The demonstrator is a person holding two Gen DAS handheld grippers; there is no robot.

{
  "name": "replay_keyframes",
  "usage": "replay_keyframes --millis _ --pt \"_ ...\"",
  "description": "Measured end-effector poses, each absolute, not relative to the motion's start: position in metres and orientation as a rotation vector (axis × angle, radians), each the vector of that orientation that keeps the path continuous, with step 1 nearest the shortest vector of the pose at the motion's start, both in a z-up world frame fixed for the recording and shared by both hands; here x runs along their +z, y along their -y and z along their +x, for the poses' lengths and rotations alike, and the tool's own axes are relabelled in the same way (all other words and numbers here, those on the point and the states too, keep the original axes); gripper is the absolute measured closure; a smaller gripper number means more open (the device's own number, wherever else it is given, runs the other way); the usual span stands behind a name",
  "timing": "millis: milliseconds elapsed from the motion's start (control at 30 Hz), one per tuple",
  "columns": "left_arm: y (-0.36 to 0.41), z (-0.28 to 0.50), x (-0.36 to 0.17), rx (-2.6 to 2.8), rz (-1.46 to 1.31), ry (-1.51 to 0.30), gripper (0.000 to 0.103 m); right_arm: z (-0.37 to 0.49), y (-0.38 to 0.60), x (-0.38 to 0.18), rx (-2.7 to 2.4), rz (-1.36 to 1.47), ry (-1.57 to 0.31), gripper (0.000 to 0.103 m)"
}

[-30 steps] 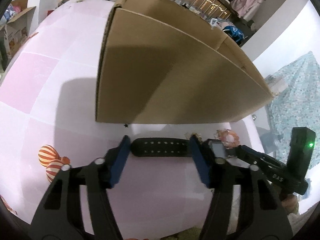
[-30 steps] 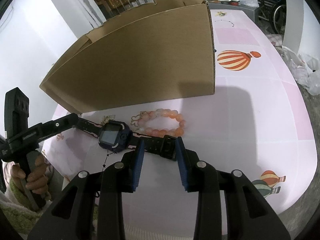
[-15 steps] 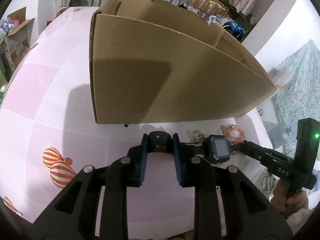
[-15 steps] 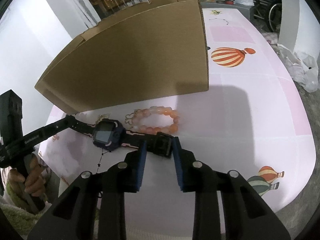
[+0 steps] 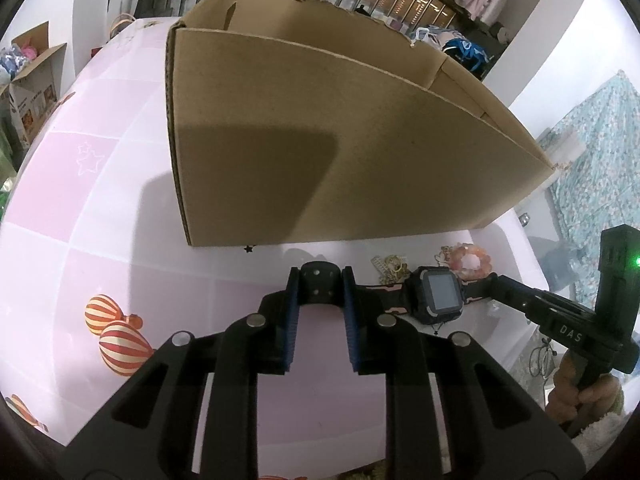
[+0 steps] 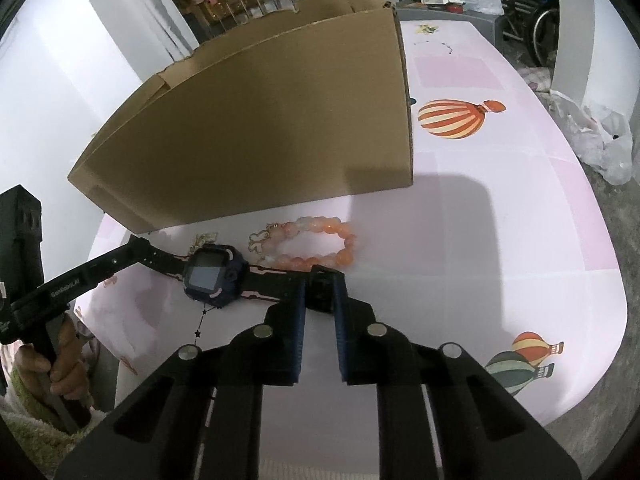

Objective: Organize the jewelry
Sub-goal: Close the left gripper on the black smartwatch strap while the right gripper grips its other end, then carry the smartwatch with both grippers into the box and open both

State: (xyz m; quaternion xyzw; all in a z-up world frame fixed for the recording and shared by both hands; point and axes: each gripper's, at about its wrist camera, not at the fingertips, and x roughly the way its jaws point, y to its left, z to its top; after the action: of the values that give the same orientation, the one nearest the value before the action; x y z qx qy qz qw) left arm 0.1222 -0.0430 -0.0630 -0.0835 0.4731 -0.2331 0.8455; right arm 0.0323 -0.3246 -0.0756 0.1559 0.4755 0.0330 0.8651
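Note:
A dark blue smartwatch (image 5: 438, 294) (image 6: 210, 276) lies stretched out on the pink table in front of the cardboard box (image 5: 320, 128) (image 6: 260, 120). My left gripper (image 5: 320, 278) is closing, its blue pads pressing the sides of the strap's holed end. My right gripper (image 6: 320, 282) is also closing, its pads gripping the buckle end. Each gripper shows in the other's view: the right gripper (image 5: 496, 280) and the left gripper (image 6: 136, 242). An orange bead bracelet (image 5: 470, 254) (image 6: 316, 240) and a small gold piece (image 5: 390, 268) (image 6: 206, 240) lie just behind the watch.
The tall open box stands close behind the jewelry. The pink tablecloth (image 5: 100, 240) (image 6: 500, 240) carries printed balloons. A hand (image 5: 580, 392) (image 6: 60, 368) holds each gripper's handle at the table's near edge. A plastic bag (image 6: 600, 140) lies on the floor to the right.
Both grippers' jaws have narrowed onto the watch strap's two ends. The left one went from wide apart around the strap to pinching its tip.

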Motion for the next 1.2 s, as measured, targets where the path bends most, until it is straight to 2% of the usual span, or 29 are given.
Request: replay_keyframes --millis 267,1200 --pt "0.043 0.121 -0.063 -0.501 -0.178 -0.999 0.084 0.029 0.32 -0.069 0.038 0.284 -0.989 0.098" --pt "0.043 0.095 -0.022 -0.568 -0.186 -0.874 0.087 0.011 0.31 -0.043 0.039 0.233 -0.885 0.1"
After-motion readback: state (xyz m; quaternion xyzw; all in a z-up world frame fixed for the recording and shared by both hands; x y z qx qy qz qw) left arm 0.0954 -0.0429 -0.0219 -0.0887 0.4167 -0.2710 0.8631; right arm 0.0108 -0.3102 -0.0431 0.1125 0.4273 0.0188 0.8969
